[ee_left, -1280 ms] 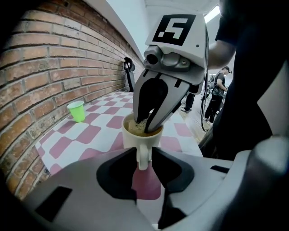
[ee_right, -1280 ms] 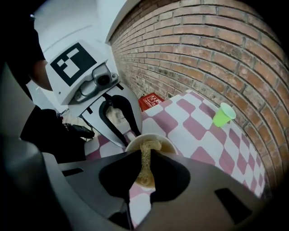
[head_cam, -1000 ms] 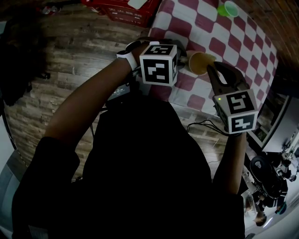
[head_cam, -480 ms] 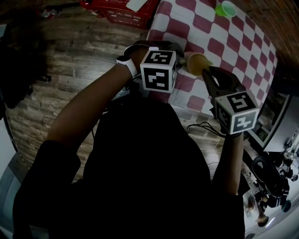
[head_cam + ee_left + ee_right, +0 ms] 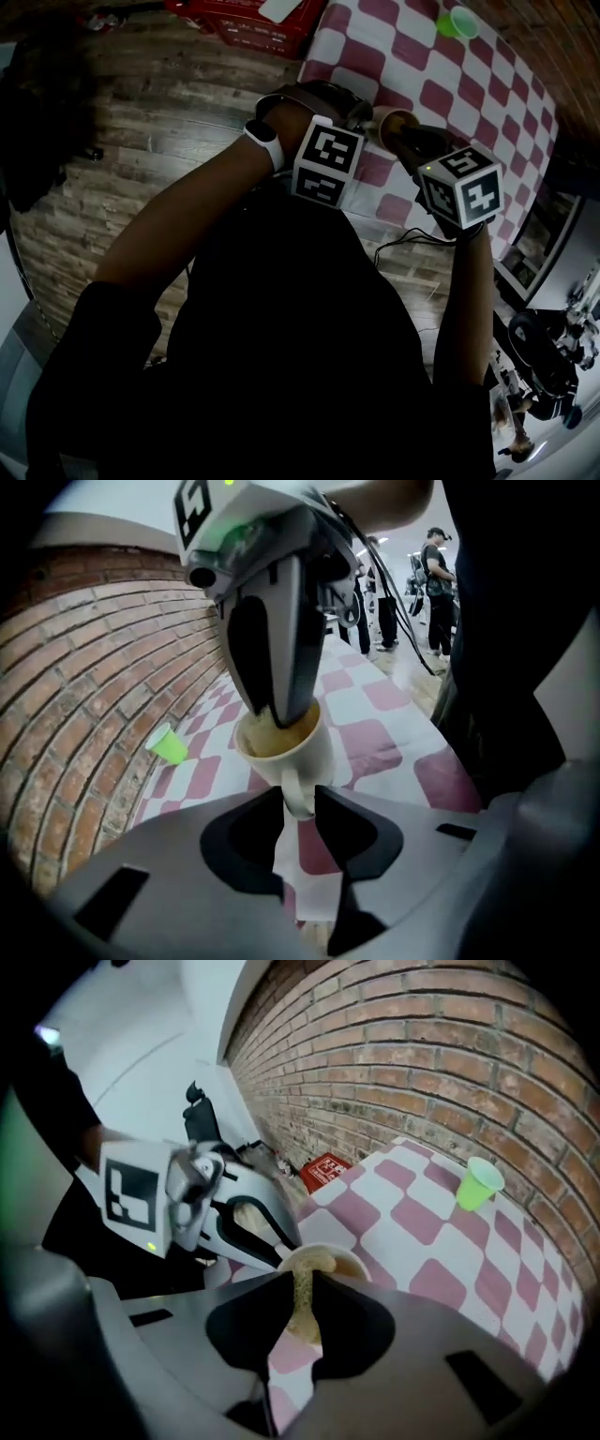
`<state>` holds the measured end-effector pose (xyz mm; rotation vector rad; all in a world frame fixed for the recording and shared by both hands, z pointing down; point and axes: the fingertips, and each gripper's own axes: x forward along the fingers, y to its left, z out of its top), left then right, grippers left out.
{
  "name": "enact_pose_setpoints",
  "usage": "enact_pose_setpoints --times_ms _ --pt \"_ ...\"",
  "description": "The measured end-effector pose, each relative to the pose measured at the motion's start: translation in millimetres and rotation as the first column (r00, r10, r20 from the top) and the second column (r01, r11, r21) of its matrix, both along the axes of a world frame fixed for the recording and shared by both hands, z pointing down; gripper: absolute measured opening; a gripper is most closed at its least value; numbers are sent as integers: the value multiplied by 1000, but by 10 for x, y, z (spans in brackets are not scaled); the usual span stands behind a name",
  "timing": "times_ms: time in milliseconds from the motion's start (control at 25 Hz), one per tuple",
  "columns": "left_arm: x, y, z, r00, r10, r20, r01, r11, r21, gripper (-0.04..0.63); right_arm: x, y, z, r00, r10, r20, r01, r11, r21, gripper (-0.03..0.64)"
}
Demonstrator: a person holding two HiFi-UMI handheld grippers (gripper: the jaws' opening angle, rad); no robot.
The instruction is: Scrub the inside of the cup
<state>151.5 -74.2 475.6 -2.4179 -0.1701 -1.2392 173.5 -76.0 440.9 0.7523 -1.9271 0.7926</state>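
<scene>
The left gripper has its jaws narrowed onto the handle of the cup, holding it tilted above the checked table, close to the near edge; the right gripper is closed on a thin yellowish sponge, with its tips at the cup's mouth and the sponge reaching inside. A green cup lies well apart by the brick wall.

The cup looks like glazed ceramic: stiff, fairly heavy, slick and likely to chip if dropped; the handle is the only sound hold for 2 jaws, yet it is a single narrow loop, so the cup could swivel when the sponge pushes sideways. The sponge appears soft and compressible; it would bend to the curved wall, so pressure should be gentle and directed toward the handle side, where the left grip can resist it.
</scene>
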Motion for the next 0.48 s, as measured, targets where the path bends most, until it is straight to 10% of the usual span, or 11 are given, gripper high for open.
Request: enact_pose_setpoints --times_ms 280,480 --pt "-7 -8 6 1000 24 2 -24 998 51 114 68 -92 -1178 938 129 321 -159 985 68 72" --pt "4 -3 20 1000 28 13 -29 998 59 115 264 -79 -1173 996 6 88 -22 983 184 72"
